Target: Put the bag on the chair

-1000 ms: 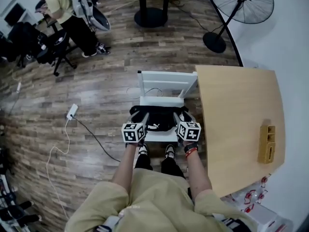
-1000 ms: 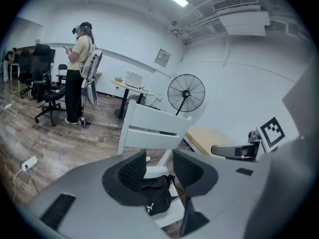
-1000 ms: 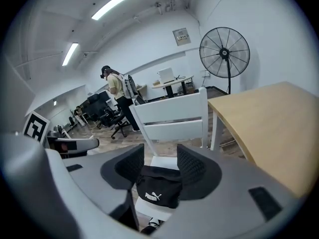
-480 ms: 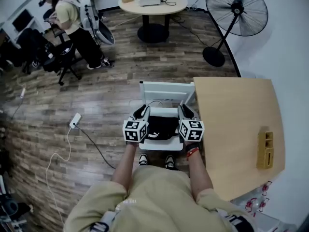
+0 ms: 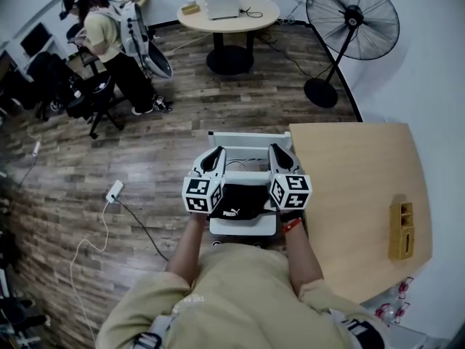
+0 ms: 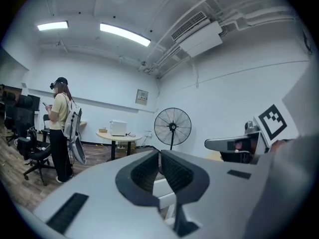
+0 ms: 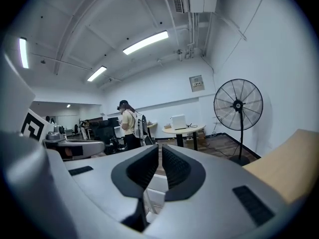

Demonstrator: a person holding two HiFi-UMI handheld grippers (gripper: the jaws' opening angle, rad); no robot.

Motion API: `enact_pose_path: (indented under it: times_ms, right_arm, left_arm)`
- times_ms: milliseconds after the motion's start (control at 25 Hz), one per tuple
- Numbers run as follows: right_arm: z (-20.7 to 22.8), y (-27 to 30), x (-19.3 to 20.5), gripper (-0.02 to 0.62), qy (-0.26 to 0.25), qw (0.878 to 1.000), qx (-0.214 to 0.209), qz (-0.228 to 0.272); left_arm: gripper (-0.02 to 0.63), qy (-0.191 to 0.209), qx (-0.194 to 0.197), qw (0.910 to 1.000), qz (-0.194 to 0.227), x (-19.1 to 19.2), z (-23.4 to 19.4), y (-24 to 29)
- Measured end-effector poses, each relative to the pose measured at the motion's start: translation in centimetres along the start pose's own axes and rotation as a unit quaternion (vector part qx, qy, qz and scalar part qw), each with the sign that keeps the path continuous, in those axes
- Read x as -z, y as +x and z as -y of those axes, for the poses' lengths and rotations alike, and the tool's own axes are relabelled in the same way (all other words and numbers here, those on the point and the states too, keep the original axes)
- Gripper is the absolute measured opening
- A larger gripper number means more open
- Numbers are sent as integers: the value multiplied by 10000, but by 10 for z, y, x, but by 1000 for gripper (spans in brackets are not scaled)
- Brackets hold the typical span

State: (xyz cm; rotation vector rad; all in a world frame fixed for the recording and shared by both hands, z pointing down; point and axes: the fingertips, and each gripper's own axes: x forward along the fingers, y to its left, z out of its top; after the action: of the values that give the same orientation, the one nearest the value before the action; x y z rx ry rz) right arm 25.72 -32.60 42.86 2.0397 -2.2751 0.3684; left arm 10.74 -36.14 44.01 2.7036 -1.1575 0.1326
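Note:
The black bag (image 5: 243, 198) lies on the seat of the white chair (image 5: 243, 138), in front of its backrest. Both grippers are held above it, one over each side, pointing away from me and roughly level. My left gripper (image 5: 216, 152) is shut with nothing between its pads; its jaws have just been closing. My right gripper (image 5: 277, 150) is likewise shut and empty after closing. In the left gripper view the jaws (image 6: 159, 154) meet over a bit of white chair (image 6: 164, 188). The right gripper view shows the same closed jaws (image 7: 160, 148) above the chair (image 7: 154, 193).
A light wooden table (image 5: 363, 187) stands right of the chair, with a wooden block (image 5: 402, 227) near its far edge. A standing fan (image 5: 352, 20) and a round table (image 5: 229, 9) are beyond. A person (image 5: 109, 42) stands far left. A power strip with cable (image 5: 114, 190) lies on the floor.
Both grippers have risen from the sides of the bag to well above it, and their jaws have closed. The bag stays on the chair seat.

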Motion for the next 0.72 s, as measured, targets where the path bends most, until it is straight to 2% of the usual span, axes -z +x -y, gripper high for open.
enact_pose_path:
  times_ms: [360,720]
  right_arm:
    - [0,11,-22,23,-114,9995,-116,261]
    - [5,16,-32,23,-268,9991,-50,316]
  left_arm:
    - [20,134,9,9990,416,-36,1,13]
    - [20,138,13,9989,453,-45,3,24]
